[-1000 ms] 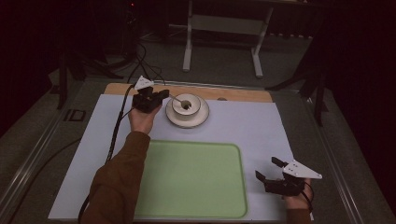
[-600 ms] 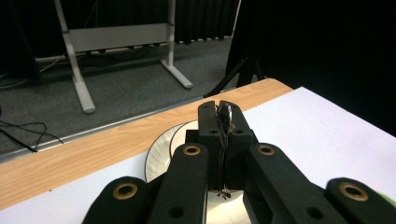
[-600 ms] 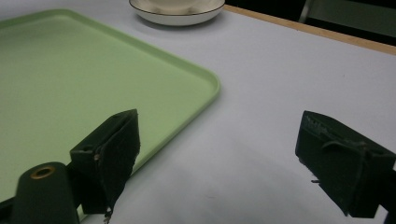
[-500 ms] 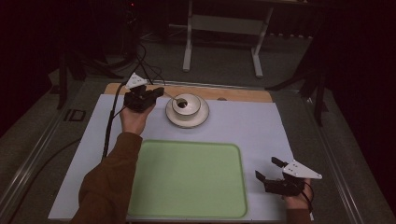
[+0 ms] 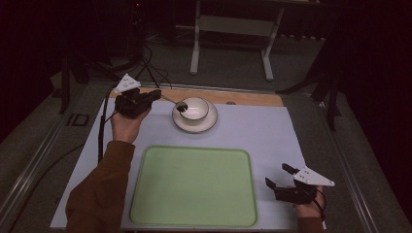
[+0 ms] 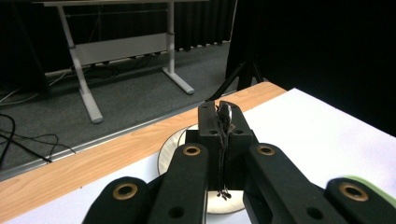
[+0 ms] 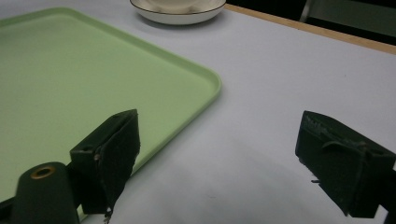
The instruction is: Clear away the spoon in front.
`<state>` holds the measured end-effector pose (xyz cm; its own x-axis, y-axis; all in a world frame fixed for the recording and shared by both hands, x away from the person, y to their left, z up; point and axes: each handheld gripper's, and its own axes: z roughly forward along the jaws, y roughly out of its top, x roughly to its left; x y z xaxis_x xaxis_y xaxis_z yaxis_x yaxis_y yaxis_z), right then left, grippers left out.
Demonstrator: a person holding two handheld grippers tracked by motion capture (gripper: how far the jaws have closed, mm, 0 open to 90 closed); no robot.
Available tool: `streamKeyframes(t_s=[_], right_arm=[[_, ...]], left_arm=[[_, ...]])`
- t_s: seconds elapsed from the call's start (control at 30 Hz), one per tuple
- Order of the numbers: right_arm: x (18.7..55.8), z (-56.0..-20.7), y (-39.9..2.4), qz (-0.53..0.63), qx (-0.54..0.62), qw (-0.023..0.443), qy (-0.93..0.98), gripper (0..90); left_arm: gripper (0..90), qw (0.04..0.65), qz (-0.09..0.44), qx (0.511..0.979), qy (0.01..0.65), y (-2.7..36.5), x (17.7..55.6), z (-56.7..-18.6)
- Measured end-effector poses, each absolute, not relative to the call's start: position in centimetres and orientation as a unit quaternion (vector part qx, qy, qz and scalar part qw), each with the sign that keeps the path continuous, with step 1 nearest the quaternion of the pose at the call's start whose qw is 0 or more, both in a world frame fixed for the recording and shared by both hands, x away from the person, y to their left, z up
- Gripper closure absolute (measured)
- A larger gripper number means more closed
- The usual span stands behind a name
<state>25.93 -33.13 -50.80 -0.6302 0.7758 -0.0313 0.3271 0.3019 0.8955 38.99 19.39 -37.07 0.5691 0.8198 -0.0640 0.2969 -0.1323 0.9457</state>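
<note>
A white bowl (image 5: 196, 108) stands on a white saucer (image 5: 194, 124) at the back of the white mat. My left gripper (image 5: 156, 94) hovers to the left of it, shut on the thin handle of a metal spoon (image 5: 171, 101). The spoon's dark head (image 5: 182, 107) hangs at the bowl's left rim. In the left gripper view the jaws (image 6: 223, 109) are pressed together on the spoon handle (image 6: 225, 113), above the saucer (image 6: 170, 149). My right gripper (image 5: 282, 178) rests at the front right, open and holding nothing (image 7: 219, 140).
A light green tray (image 5: 194, 187) lies at the front middle of the mat, its corner (image 7: 205, 79) just left of the right gripper. A wooden strip (image 5: 252, 98) runs along the table's far edge. The left gripper's cable (image 5: 102, 131) trails down the left side.
My left hand has drawn back to the left and risen a little, pulling the spoon's head from the bowl's middle to its left rim. The right gripper has stayed put.
</note>
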Motion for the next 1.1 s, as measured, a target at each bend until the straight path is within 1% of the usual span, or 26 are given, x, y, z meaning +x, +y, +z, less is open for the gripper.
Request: streamKeyframes(t_s=[0.37, 0.7, 0.83, 1.1], right_arm=[[25.9, -50.8, -33.1, 0.47, 0.358, 0.239, 0.771, 13.6], [25.9, -50.8, -33.1, 0.468, 0.358, 0.239, 0.771, 13.6], [25.9, -50.8, -33.1, 0.467, 0.358, 0.239, 0.772, 13.6], [25.9, -50.8, -33.1, 0.467, 0.358, 0.239, 0.772, 13.6]], left_arm=[[88.9, 0.513, 0.263, 0.712, 0.4, 21.8, 37.0, -36.7], [88.9, 0.505, 0.27, 0.715, 0.402, 23.1, 35.7, -36.7], [88.9, 0.492, 0.273, 0.722, 0.403, 23.8, 34.9, -36.9], [88.8, 0.478, 0.263, 0.734, 0.403, 24.2, 34.2, -37.3]])
